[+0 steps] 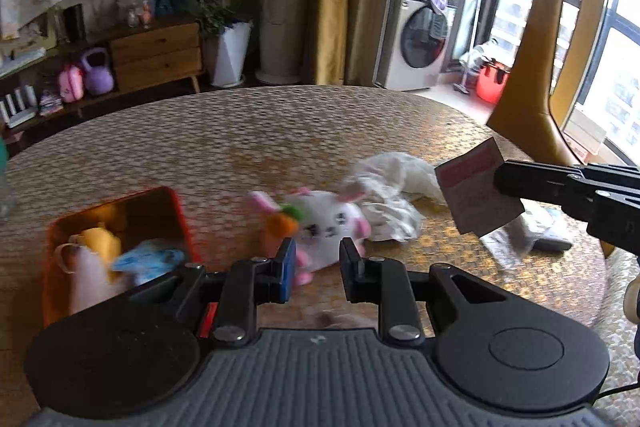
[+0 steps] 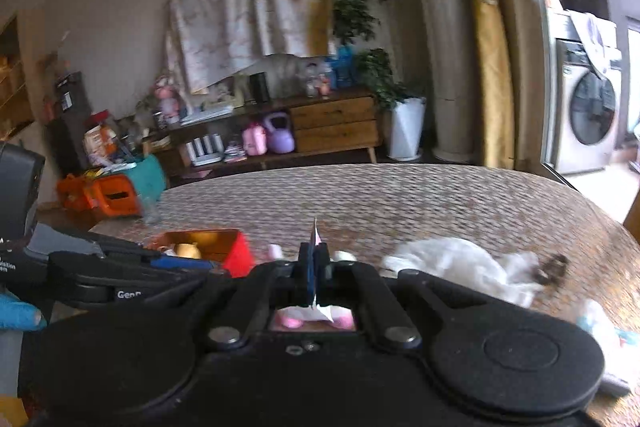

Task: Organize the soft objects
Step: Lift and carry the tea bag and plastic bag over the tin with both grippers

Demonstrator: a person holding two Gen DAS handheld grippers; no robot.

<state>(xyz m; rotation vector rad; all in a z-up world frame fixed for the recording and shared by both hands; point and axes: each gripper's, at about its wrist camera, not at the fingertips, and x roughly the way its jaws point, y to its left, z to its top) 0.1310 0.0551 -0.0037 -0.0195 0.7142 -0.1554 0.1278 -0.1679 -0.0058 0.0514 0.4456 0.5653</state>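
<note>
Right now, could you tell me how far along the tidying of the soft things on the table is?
Partly done. The orange box already holds a yellow plush and a blue soft item. The right gripper is shut on a flat card, held above the table. The left gripper holds nothing. Still loose: the white bunny plush, the white cloth and a clear packet.
</note>
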